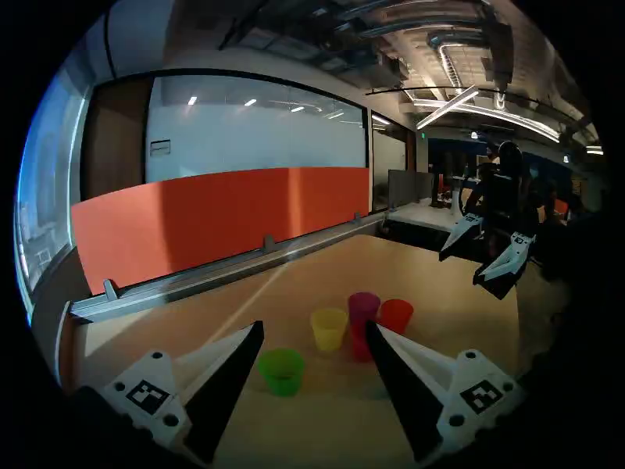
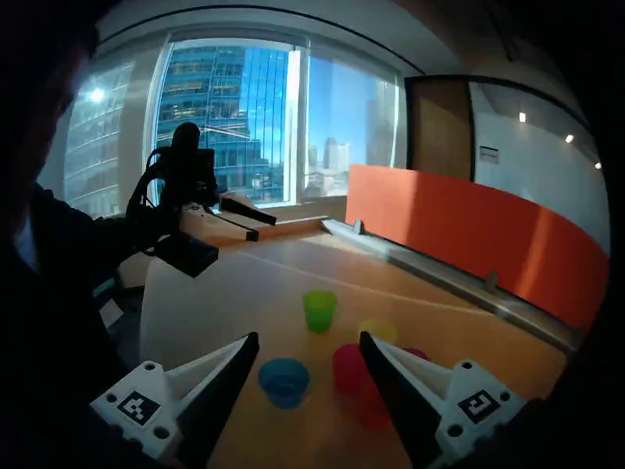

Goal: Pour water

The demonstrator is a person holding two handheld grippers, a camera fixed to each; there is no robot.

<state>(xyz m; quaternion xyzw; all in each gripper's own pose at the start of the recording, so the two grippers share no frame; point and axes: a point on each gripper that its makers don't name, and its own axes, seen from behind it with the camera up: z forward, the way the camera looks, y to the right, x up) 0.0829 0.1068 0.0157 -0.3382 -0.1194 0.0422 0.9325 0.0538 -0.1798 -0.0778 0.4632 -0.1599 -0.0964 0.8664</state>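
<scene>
Left gripper [image 1: 314,327]: lower centre of frame, jaws wide apart. Right gripper [image 2: 307,338]: lower centre, jaws likewise apart.

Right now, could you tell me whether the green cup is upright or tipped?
Upright: the green cup stands on the table, mouth facing up.

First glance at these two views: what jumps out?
The bright cups clustered on the wooden table: green cup, yellow cup, magenta cup and red cup ahead of the open left claw, with a blue cup ahead of the right claw. Behind them runs a long orange divider, and the right gripper view adds sunlit towers through a window.
</scene>
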